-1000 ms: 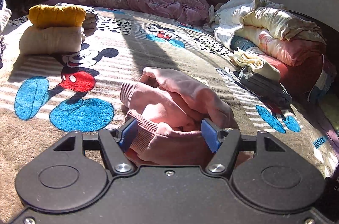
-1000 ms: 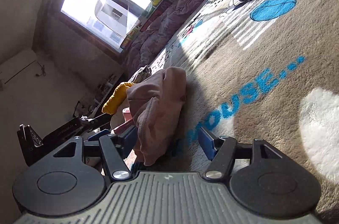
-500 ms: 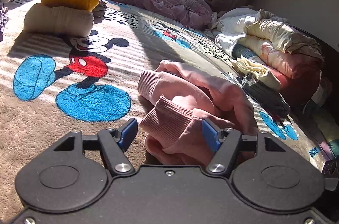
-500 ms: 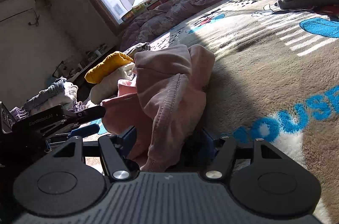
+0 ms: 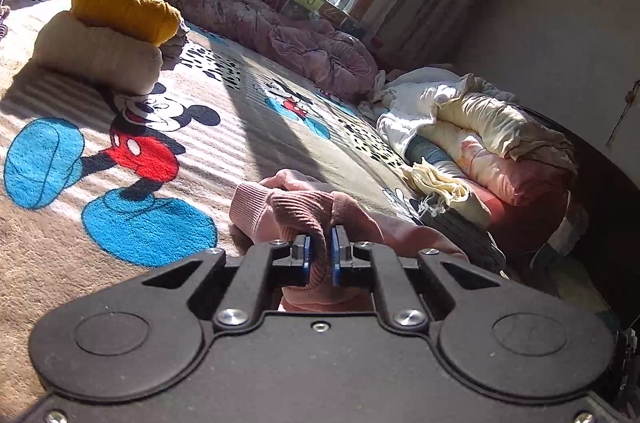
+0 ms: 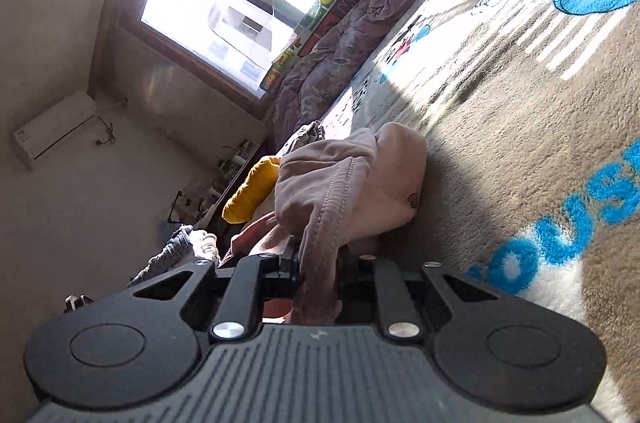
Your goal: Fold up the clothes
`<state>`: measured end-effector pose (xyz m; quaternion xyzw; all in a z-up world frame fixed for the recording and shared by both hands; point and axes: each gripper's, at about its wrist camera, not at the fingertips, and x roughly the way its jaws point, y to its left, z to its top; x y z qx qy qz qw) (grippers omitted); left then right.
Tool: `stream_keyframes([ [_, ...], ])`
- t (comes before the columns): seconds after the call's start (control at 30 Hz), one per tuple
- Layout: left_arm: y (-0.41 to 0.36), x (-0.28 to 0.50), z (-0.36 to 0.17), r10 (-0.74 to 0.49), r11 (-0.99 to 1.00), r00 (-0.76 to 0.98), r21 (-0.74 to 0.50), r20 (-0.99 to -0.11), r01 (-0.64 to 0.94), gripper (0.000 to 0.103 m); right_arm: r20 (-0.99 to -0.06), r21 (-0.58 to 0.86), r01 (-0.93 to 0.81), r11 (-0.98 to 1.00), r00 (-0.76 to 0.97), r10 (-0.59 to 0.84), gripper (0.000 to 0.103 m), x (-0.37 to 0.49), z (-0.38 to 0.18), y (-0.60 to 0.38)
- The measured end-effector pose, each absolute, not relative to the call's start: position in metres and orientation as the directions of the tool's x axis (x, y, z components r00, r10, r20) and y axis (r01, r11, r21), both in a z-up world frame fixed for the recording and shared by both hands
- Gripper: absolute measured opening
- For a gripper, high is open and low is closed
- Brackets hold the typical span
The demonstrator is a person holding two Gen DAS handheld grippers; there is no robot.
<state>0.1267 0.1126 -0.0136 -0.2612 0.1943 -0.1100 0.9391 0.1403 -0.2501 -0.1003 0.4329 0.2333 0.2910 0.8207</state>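
One blanket (image 5: 120,239) with cartoon-mouse print covered the bed. One purple quilt (image 5: 256,19) lay bunched along the window side. One unsorted pile (image 5: 472,139) of clothes sat at the blanket's far right; items in it too tangled to count. Two rolled garments were stacked far left, one yellow roll (image 5: 124,9) on top of one cream roll (image 5: 96,53), touching.

One pink sweatshirt (image 5: 304,215) lay crumpled on the blanket between the roll stack and the pile, just in front of both grippers. Left gripper (image 5: 320,255): jaws narrow, pinching the ribbed cuff (image 5: 300,213). Right gripper (image 6: 318,263): jaws closed narrow on a seamed edge of the sweatshirt (image 6: 352,183), cloth bunched through them. Two grippers, both gripping the same garment.

Judged step: lifting and spreading the sweatshirt before folding. To do it well: pull the two grips apart evenly so the cloth opens, lift clear of the blanket so the pile of the fabric doesn't drag, shake out the bunch, then lay it flat on bare blanket away from the rolls. Risk: the cuff grip was shallow-looking, could slip.
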Motion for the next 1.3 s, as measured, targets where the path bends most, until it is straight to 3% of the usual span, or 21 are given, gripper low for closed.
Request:
stream_keyframes([
  [0.3,0.182,0.082,0.008,-0.093,0.796,0.955,-0.597,-0.283,-0.100,0.006,-0.034,0.947,-0.195,0.256,0.730,0.683,0.018,0.113,-0.112,-0.293],
  [0.4,0.202,0.070,0.013,-0.013,0.766,0.961,-0.620,-0.278,-0.168,0.006,-0.044,0.960,-0.154,0.232,0.739,0.672,0.018,0.101,-0.117,-0.302],
  [0.57,0.223,0.060,0.013,0.063,0.728,0.955,-0.641,-0.290,-0.243,0.006,-0.161,0.959,-0.038,0.279,0.739,0.655,0.017,0.091,-0.132,-0.310],
  [0.77,0.231,0.053,0.015,0.208,0.694,0.918,-0.610,-0.338,-0.382,0.005,-0.303,0.906,-0.017,0.422,0.672,0.676,0.017,0.084,-0.136,-0.294],
  [0.97,0.236,0.056,0.012,0.442,0.623,0.764,-0.453,-0.470,-0.638,0.007,-0.397,0.843,-0.041,0.536,0.623,0.673,0.017,0.076,-0.131,-0.278],
  [1.03,0.235,0.051,0.016,0.509,0.611,0.736,-0.414,-0.446,-0.674,0.010,-0.394,0.820,-0.070,0.569,0.652,0.648,0.019,0.069,-0.119,-0.278],
  [1.07,0.233,0.049,0.019,0.512,0.627,0.748,-0.413,-0.421,-0.661,0.017,-0.388,0.805,-0.087,0.587,0.671,0.631,0.019,0.066,-0.112,-0.278],
  [1.13,0.227,0.049,0.025,0.481,0.681,0.795,-0.414,-0.370,-0.604,0.019,-0.358,0.783,-0.115,0.611,0.720,0.595,0.020,0.063,-0.098,-0.283],
  [1.23,0.211,0.064,0.024,0.300,0.774,0.887,-0.454,-0.352,-0.442,0.031,-0.341,0.743,-0.149,0.653,0.755,0.560,0.022,0.071,-0.082,-0.291],
  [1.3,0.197,0.080,0.019,0.167,0.813,0.920,-0.479,-0.355,-0.332,0.053,-0.373,0.678,-0.176,0.713,0.754,0.541,0.023,0.087,-0.072,-0.282],
])
